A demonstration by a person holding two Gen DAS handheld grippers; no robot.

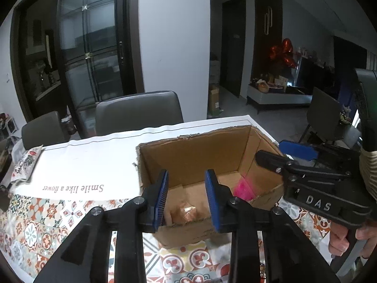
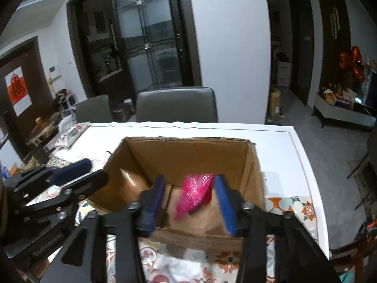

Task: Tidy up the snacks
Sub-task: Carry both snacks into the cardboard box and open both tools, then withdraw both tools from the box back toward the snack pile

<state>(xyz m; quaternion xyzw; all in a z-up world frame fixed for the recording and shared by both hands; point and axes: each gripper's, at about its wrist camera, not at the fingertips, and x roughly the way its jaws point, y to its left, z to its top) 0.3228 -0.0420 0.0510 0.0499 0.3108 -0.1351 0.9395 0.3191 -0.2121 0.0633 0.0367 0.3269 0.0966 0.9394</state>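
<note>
- One open cardboard box [image 2: 188, 155], mid-table.
- Two snack packets inside it: one pink packet [image 2: 195, 193] on the right, one orange-brown packet [image 1: 186, 212] on the left.
- One printed snack bag [image 1: 26, 162] lying at the table's far left.
- Two grey chairs [image 2: 176, 105] along the far side.
- Two handheld grippers: left gripper [image 1: 186, 198], right gripper [image 2: 192, 200].

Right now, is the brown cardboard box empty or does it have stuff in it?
Not empty. The brown cardboard box is open on top, with a shiny pink snack packet and an orange-brown packet inside.
</note>
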